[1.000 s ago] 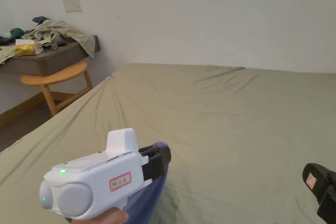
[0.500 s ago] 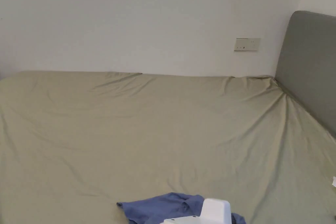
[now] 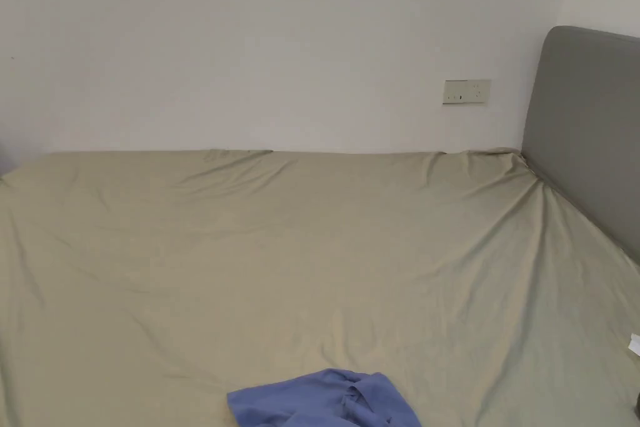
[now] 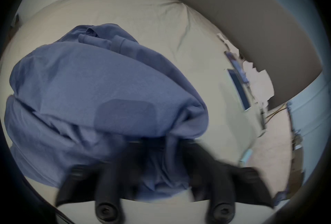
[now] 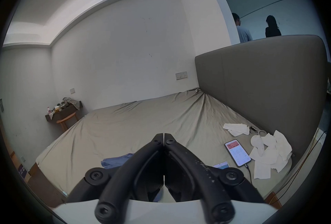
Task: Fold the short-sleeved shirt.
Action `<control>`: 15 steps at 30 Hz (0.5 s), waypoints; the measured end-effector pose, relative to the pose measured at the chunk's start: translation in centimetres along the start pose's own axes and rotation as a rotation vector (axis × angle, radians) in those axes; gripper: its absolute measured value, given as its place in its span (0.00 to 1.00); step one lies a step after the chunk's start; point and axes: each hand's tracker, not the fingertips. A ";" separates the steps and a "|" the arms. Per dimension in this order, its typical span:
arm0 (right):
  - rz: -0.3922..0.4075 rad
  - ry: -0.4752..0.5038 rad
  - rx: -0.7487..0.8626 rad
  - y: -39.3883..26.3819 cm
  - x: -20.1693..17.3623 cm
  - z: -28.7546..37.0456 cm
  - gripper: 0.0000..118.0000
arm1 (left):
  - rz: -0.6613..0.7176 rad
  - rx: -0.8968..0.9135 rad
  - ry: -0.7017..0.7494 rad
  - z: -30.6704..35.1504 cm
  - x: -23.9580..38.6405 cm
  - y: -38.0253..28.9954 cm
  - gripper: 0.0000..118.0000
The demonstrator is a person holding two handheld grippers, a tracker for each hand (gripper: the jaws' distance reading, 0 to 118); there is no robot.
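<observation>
Head view: a blue short-sleeved shirt (image 3: pixel 322 400) lies crumpled at the near edge of a bed, on an olive-tan bed sheet (image 3: pixel 300 247). A grey headboard (image 3: pixel 584 134) stands at the right, and a wall socket plate (image 3: pixel 466 91) sits on the white wall beside it.

Left gripper view: the shirt is bunched into a heap directly ahead of the left gripper (image 4: pixel 155 161). Fabric passes down between the two black jaws, which stand apart. The picture is blurred there, so whether they press the cloth cannot be told.

Right gripper view: the right gripper (image 5: pixel 164 135) hangs above the sheet with its jaw tips meeting and nothing between them. The shirt lies just left of it. To the right, near the headboard, lie a lit smartphone (image 5: pixel 237 152) on a cable and several white paper sheets (image 5: pixel 268 152). Two people (image 5: pixel 256 29) stand beyond the headboard.
</observation>
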 end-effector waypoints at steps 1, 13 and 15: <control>-0.001 0.010 0.008 0.1 0.1 0.0 0.00 | 0.065 -0.032 -0.077 2.2 -0.5 0.5 0.97; 0.104 -0.013 0.113 1.5 -1.7 1.8 0.00 | 0.068 1.057 0.574 40.7 -6.4 -8.4 1.00; 0.102 -0.024 0.115 1.4 -1.9 1.8 0.00 | 0.130 1.042 0.632 42.6 -7.1 -10.3 1.00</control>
